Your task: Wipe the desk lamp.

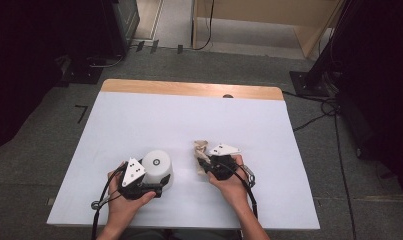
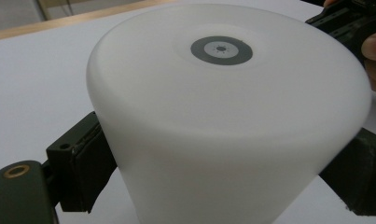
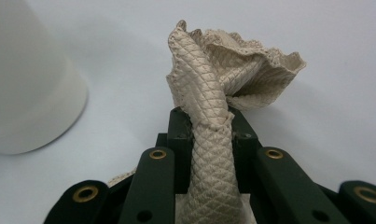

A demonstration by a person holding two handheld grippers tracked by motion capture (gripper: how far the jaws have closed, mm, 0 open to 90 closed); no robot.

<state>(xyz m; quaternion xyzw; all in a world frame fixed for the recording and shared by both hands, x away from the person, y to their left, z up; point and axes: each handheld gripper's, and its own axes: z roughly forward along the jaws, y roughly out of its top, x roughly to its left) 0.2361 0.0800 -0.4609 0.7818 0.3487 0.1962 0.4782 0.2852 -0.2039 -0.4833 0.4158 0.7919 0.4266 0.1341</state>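
A white cup (image 1: 156, 162) stands upside down on the white table near the front left, its base ring facing up. My left gripper (image 1: 158, 176) reaches in from the left, and its black pads (image 2: 83, 161) rest against both sides of the cup (image 2: 223, 102). To the right lies a beige quilted cloth (image 1: 201, 147), bunched into a ruffled tuft. My right gripper (image 1: 204, 161) is shut on it. In the right gripper view the jaws (image 3: 211, 126) pinch a twisted strand of the cloth (image 3: 232, 70), and the cup (image 3: 22, 84) stands at the left.
The table top (image 1: 189, 120) is covered in white, with a wooden strip (image 1: 189, 90) along its far edge. Grey floor, dark equipment and cables (image 1: 314, 120) surround the table. Both forearms enter from the bottom edge.
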